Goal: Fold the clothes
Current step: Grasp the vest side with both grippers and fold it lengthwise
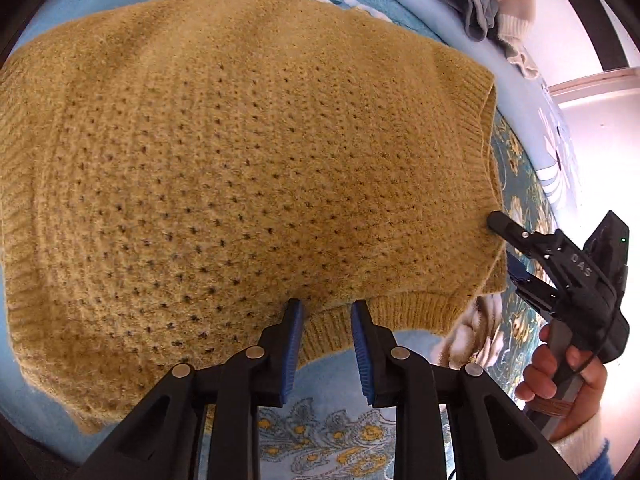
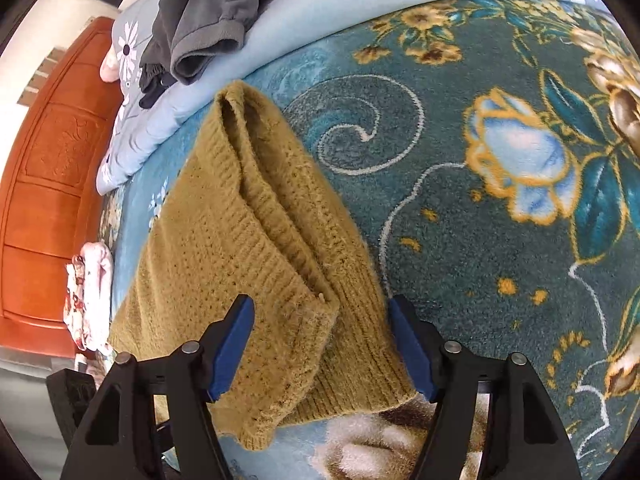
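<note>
- A mustard-yellow knitted sweater (image 1: 240, 152) with an eyelet pattern and ribbed edges lies folded and spread flat on a bed covered by a teal-and-blue floral plush blanket (image 2: 500, 160).
- The left hand-held gripper (image 1: 326, 312), black with blue pads, hangs over the sweater's near ribbed hem; its jaws stand a narrow gap apart, and no knit is pinched between them.
- The right hand-held gripper (image 2: 322, 320) stands at the sweater's right-hand corner, jaws apart about half-way. A folded ribbed layer of the sweater lies between the blue pads, but whether the pads touch the knit cannot be told, and nothing looks squeezed.
- From the left wrist view, that right gripper (image 1: 502, 248) appears at the sweater's right edge, its upper finger tip against the knit, held by a person's hand (image 1: 560, 376) in a cream fuzzy cuff.
- Beyond the sweater's far edge sits a heap of grey and cream clothes (image 2: 208, 28) on a pale blue quilt (image 2: 280, 36).
- To the sweater's left in the right wrist view lies a small pink-and-white folded garment (image 2: 90, 300), with an orange-brown carved wooden panel (image 2: 52, 184) behind it.
</note>
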### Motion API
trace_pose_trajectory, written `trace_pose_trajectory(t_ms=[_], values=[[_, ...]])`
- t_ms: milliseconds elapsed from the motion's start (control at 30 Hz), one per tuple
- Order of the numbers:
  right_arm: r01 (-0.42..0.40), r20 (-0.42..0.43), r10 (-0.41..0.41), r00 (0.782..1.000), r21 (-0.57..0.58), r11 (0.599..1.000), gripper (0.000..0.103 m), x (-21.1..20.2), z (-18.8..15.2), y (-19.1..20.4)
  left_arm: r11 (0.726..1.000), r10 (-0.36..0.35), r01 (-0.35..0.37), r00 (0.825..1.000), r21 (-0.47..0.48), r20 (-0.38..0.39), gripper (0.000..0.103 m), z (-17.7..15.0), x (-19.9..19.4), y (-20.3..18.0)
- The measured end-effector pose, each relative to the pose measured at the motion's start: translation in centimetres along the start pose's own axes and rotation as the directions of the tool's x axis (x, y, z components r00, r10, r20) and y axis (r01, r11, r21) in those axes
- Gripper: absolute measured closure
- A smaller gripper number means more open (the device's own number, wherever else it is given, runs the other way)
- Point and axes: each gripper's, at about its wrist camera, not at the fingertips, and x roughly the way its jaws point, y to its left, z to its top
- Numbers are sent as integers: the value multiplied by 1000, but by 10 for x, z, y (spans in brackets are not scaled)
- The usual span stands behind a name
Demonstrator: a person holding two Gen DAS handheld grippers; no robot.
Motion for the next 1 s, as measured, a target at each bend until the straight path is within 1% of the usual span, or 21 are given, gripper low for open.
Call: trace_pose_trajectory(t_ms=[33,67,100,133,200,267,300,367,400,433,500,567,633,667,700,767,800,833,900,933,1000], values=[[17,-8,-17,1000,4,1000,56,2,1,1,1000,-11,11,1000,-5,-1,75,-2,-3,3],[32,-16,-31,999,16,999,65,4,2,0,1000,-22,22,1000,-16,-3,75,-4,-6,6],[24,-22,-23,1000,32,999,68,3,3,1,999,-29,29,1000,-19,-4,75,-7,-9,10],[5,-25,-4,1000,49,999,79,2,4,3,999,-30,30,1000,-19,2,75,-11,-15,15],[-22,-21,23,1000,60,998,81,-3,6,10,999,-31,31,999,-24,15,75,-20,-26,27],[-37,3,37,999,21,999,82,-12,6,27,996,-44,48,997,-73,58,75,-24,-45,44],[-52,17,52,998,-10,999,82,-18,6,39,994,-44,53,995,-97,95,75,-20,-57,53],[-68,39,73,997,-106,992,83,-28,4,74,990,-7,31,985,-140,172,75,-22,-85,70],[-77,42,84,996,-160,984,83,-31,1,93,984,19,17,979,-177,201,75,-23,-97,81],[-92,27,101,995,-216,972,83,-33,-6,108,974,22,29,974,-223,224,75,-23,-106,92],[-113,-23,111,994,-320,941,83,-24,-22,146,949,27,60,962,-310,270,75,-25,-123,114],[-106,-52,93,994,-411,905,83,-4,-40,181,917,17,115,945,-382,326,75,-33,-143,138],[-146,-85,120,989,-488,860,83,5,-62,219,889,27,151,926,-433,377,75,-40,-155,154],[-171,-104,137,985,-525,834,83,9,-73,237,873,33,166,918,-458,395,75,-45,-160,163],[-207,-131,161,978,-566,798,83,12,-85,254,856,36,184,911,-484,410,75,-51,-164,173],[-312,-221,221,950,-628,713,83,13,-114,280,817,43,220,898,-533,437,75,-61,-171,192],[-361,-273,238,932,-649,669,83,17,-128,291,797,44,235,897,-557,441,75,-58,-164,196],[-396,-321,235,917,-668,630,83,22,-142,298,779,44,245,897,-577,440,75,-64,-166,205],[-429,-399,189,897,-685,589,83,42,-168,305,753,49,248,902,-609,428,75,-69,-160,215],[-431,-425,156,891,-687,586,84,53,-178,307,744,51,246,906,-621,421,75,-71,-157,219],[-412,-446,106,889,-677,610,84,71,-189,304,741,51,238,912,-627,407,75,-75,-152,221]])
